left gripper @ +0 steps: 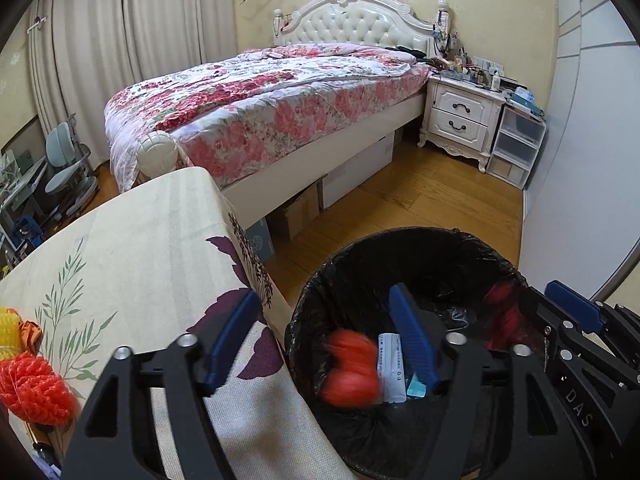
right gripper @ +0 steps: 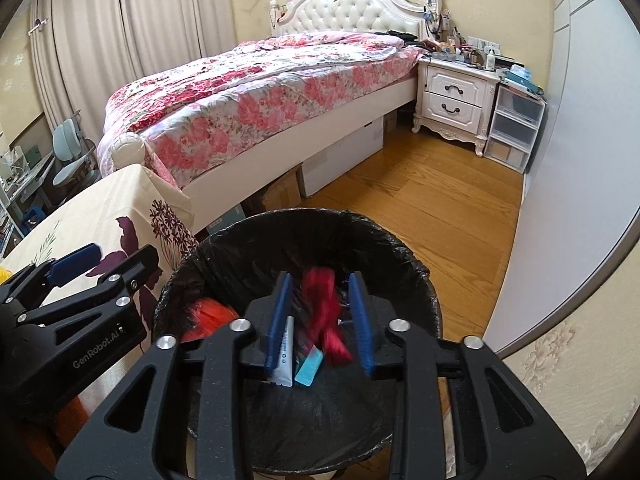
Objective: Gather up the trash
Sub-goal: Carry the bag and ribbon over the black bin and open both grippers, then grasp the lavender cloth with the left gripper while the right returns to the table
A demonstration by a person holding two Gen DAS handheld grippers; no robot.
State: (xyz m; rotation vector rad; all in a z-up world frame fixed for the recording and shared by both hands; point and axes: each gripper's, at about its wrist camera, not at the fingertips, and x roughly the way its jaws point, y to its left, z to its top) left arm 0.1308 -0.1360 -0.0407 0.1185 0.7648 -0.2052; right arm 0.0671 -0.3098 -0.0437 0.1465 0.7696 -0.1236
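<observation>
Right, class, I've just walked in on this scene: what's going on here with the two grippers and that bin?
A person holds two grippers over a black-lined trash bin beside a cloth-covered table. The left gripper stands open, with a blurred orange net piece below it inside the bin. The right gripper is also open, a blurred red piece between its fingers but not pressed. A white tube and a teal packet already lie in the bin. More orange netting and a yellow piece remain on the table.
</observation>
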